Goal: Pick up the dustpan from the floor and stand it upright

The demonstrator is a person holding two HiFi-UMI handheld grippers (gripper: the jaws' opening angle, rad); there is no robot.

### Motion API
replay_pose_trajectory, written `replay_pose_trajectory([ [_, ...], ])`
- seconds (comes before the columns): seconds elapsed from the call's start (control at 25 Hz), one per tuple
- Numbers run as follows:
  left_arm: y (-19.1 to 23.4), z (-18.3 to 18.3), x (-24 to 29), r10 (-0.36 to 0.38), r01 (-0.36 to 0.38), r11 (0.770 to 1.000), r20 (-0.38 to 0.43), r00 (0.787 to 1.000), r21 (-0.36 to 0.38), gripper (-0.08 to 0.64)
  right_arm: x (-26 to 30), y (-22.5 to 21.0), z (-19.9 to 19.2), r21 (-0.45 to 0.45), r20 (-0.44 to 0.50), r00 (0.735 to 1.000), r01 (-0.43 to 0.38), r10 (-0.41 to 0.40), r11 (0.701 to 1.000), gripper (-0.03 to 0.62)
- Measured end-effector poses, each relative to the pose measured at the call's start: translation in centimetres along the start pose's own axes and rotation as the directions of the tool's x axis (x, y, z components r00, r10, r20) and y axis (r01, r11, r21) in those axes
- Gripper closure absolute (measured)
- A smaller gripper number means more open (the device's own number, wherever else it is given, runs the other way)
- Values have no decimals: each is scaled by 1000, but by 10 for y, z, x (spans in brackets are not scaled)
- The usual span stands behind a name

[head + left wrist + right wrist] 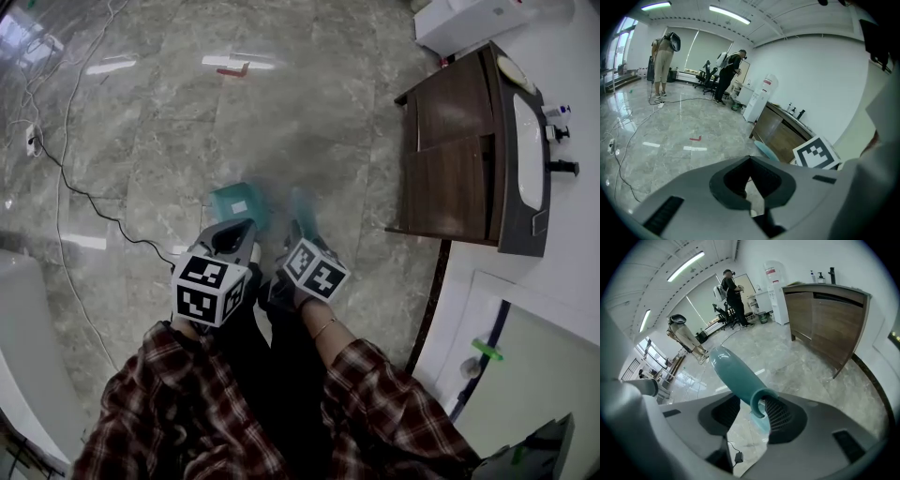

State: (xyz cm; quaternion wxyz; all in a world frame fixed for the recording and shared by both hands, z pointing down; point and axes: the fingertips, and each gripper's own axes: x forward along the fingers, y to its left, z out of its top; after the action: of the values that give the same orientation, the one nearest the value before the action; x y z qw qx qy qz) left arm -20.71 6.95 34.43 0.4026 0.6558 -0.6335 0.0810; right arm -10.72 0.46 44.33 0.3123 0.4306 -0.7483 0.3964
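Note:
The teal dustpan (239, 202) is on the grey marble floor just ahead of both grippers, blurred in the head view. Its long teal handle (736, 376) runs up between the jaws of my right gripper (752, 416). The handle's hooked end rests against the right pad, and a clear gap separates it from the left pad, so this gripper is open around it. My left gripper (230, 239) hovers beside the pan's near edge. Its jaws (751, 187) look shut with nothing between them. The handle (764, 149) also shows past the left gripper's body.
A brown wooden cabinet (459, 159) with a sink stands at the right. A black cable (66, 178) snakes over the floor on the left, with red tape (234, 69) far ahead. Two people (663, 61) and a white water dispenser (759, 98) stand across the room.

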Motion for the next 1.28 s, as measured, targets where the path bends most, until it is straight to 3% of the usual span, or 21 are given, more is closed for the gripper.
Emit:
replay_pose_trajectory([
  [0.44, -33, 6, -14, -33, 33, 998, -10, 999, 61, 560, -20, -7, -27, 28, -117, 993, -8, 11, 1000, 416],
  [0.68, -53, 4, -17, -59, 60, 996, -17, 998, 69, 560, -40, 1, -25, -22, -121, 991, -59, 56, 998, 416],
  [1.28, -82, 18, -42, -90, 87, 988, 13, 996, 130, 558, -72, -18, -52, 50, -144, 988, -51, 57, 997, 416],
])
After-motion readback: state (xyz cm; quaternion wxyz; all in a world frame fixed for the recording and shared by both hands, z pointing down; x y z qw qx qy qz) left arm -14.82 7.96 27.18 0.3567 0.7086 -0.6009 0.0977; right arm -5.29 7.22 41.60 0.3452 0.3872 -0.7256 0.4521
